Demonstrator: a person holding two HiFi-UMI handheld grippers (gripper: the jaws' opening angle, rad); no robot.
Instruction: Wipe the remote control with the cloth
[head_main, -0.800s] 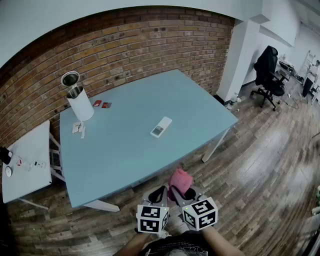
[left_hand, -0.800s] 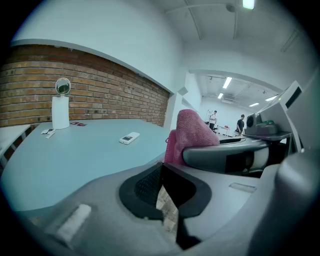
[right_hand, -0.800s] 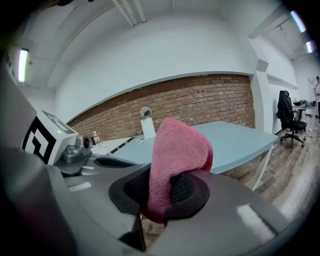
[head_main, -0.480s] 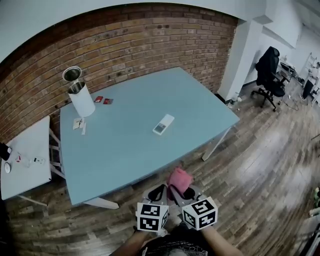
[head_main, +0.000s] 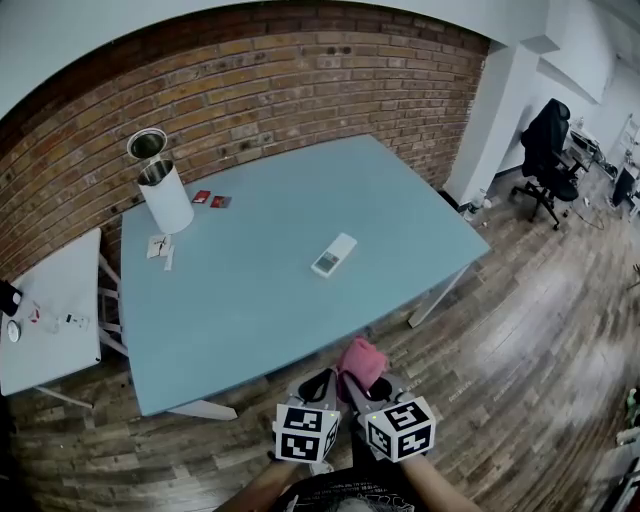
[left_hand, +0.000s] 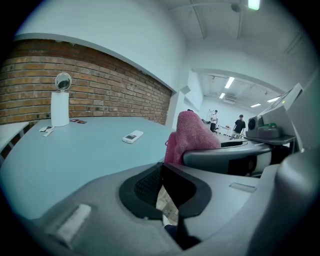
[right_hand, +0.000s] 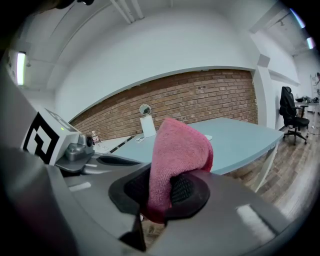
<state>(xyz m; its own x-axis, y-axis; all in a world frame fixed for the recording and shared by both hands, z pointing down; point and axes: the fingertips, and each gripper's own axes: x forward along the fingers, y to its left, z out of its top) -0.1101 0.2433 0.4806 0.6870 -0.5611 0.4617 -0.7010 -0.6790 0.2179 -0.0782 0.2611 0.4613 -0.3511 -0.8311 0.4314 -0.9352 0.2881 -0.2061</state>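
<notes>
A white remote control (head_main: 334, 254) with a dark screen lies near the middle of the light blue table (head_main: 250, 300); it shows small in the left gripper view as the remote (left_hand: 132, 136). My right gripper (head_main: 362, 381) is shut on a pink cloth (head_main: 361, 361), which stands up between its jaws as the cloth (right_hand: 175, 160). My left gripper (head_main: 318, 388) is shut with nothing in it, right beside the right one. Both hang over the wooden floor, short of the table's near edge.
A white cylinder with a round mirror (head_main: 162, 190) stands at the table's far left, with two small red cards (head_main: 211, 199) and white bits beside it. A white side table (head_main: 50, 320) is at the left. A brick wall runs behind. A black office chair (head_main: 545, 150) stands far right.
The head view has shifted a little, so the table and remote sit slightly further right and lower. Both grippers stay together at the bottom, cloth still held.
</notes>
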